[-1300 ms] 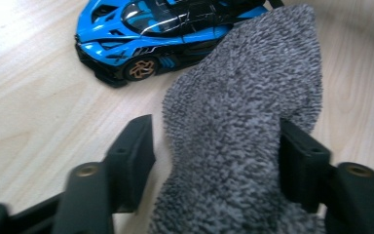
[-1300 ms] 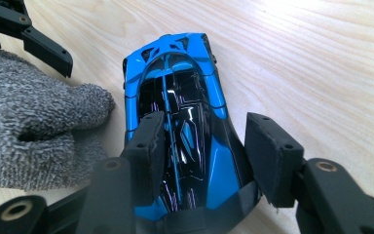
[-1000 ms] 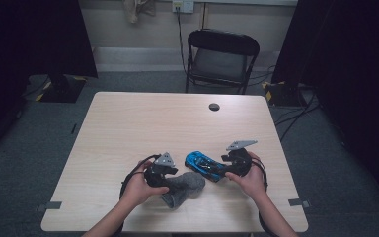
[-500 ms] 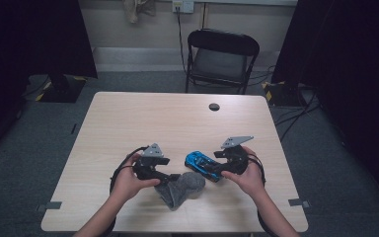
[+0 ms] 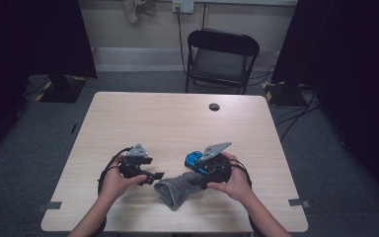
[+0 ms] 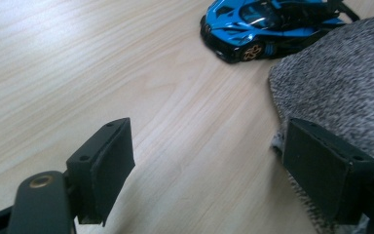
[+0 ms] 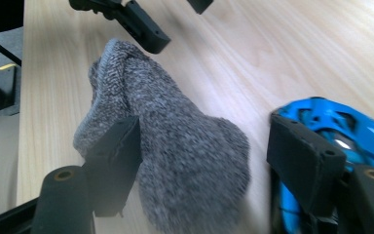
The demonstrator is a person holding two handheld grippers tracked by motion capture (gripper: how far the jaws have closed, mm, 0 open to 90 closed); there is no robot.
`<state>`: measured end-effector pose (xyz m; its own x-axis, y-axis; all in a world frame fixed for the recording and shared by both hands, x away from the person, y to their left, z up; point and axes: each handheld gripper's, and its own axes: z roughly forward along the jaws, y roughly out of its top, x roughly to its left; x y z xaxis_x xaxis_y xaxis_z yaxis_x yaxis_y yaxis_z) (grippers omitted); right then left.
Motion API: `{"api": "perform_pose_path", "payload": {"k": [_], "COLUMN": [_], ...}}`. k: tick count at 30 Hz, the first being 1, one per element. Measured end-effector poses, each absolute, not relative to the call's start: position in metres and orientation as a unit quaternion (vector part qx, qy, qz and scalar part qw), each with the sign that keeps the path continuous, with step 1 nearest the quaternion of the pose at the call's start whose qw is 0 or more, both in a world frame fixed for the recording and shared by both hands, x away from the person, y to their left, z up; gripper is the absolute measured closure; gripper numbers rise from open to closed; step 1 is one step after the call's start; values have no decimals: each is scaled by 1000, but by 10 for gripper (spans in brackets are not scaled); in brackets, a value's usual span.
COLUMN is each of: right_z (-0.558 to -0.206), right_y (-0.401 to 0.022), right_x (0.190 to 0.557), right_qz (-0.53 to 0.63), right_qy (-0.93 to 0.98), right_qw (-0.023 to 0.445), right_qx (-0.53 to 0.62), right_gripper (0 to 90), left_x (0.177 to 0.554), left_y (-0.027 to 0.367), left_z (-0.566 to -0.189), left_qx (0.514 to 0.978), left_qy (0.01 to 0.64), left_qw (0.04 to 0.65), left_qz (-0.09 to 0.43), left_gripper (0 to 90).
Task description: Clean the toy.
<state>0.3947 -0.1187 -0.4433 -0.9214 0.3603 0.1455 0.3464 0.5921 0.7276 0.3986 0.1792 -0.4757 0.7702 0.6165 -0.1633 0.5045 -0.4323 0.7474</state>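
At six o'clock on the counter (image 5: 177, 118), left fingers (image 5: 154, 176) just opened off sock (image 5: 177, 190), right fingers (image 5: 205, 177) apart straddling its toe, car (image 5: 193, 159) not yet in.

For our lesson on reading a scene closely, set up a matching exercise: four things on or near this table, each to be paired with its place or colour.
Things:
1. toy car
2. sock
3. folding chair
4. small black disc

Descriptions:
A. grey, knitted, at the near edge
B. on the floor beyond the table
C. blue and black
D. on the far part of the tabletop

Pairs: 1-C, 2-A, 3-B, 4-D
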Motion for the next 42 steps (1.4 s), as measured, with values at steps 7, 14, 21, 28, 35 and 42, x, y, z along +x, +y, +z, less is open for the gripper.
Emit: {"api": "perform_pose_path", "payload": {"k": [7,14,21,28,35,42], "right_z": [-452,-471,-482,-482,-471,-445], "right_y": [-104,-89,-87,-89,-97,-128], "right_x": [392,388,386,384,379,370], "right_qz": [404,378,363,353,348,362], "right_qy": [895,908,914,919,921,915], "right_qw": [-9,-19,1,19,4,2], "right_qx": [187,179,182,176,176,178], "right_gripper": [302,336,421,665,694,695], "left_x": [398,398,398,399,401,405], "left_y": [177,177,178,177,176,158], "left_z": [-479,-483,-482,-481,-477,-468], "left_qx": [850,851,850,851,849,849], "left_qy": [328,330,331,327,324,308], "left_qw": [406,403,404,404,410,421], "left_qz": [68,69,71,74,73,77], "left_gripper": [195,196,196,195,185,169]}}
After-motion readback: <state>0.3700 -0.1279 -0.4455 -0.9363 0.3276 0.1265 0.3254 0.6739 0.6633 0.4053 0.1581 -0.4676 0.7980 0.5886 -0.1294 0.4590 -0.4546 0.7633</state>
